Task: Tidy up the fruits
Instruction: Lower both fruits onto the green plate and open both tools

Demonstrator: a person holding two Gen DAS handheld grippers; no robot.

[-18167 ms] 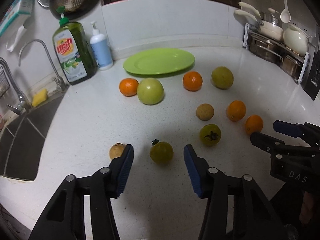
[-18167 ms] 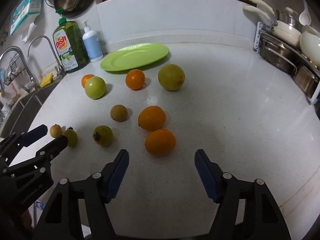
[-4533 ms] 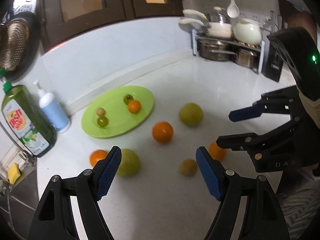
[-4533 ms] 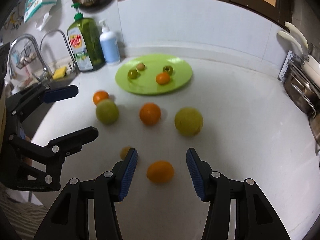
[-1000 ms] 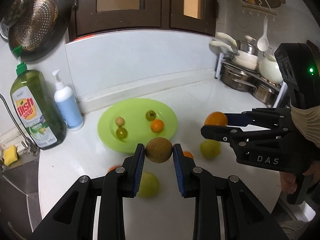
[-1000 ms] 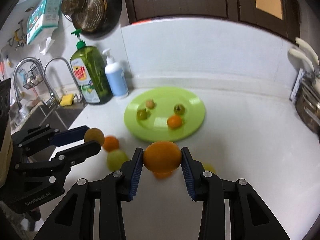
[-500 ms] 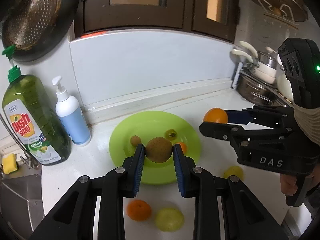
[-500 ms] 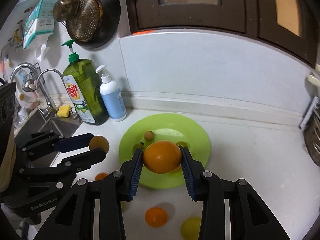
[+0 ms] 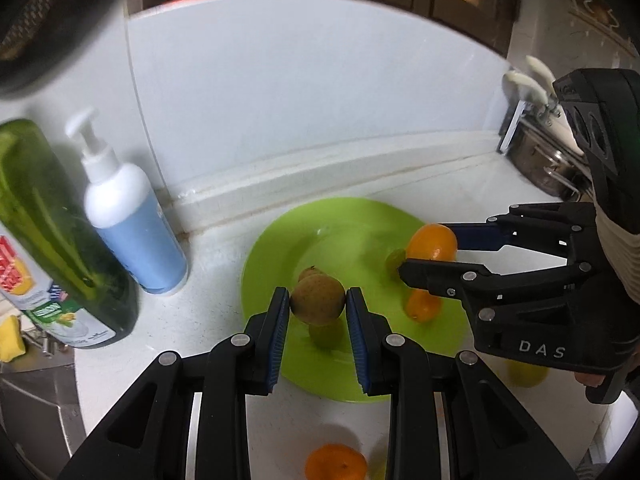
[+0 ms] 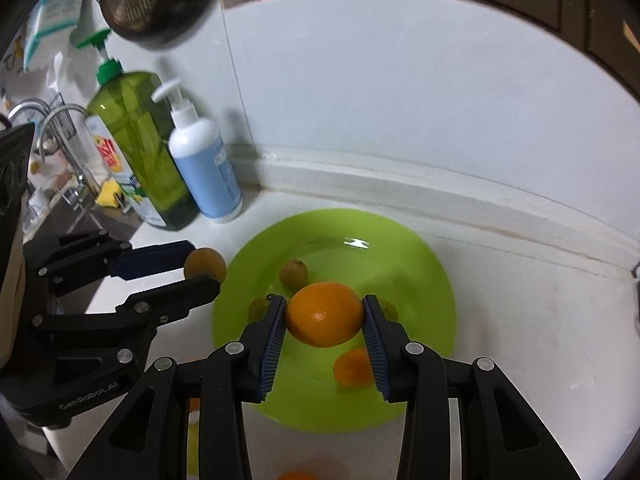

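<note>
Only the right-wrist view shows the tap.

I counted one green plate with three small fruits on it, two fruits held above it: one orange and one brown fruit. Two bottles stood behind.
</note>
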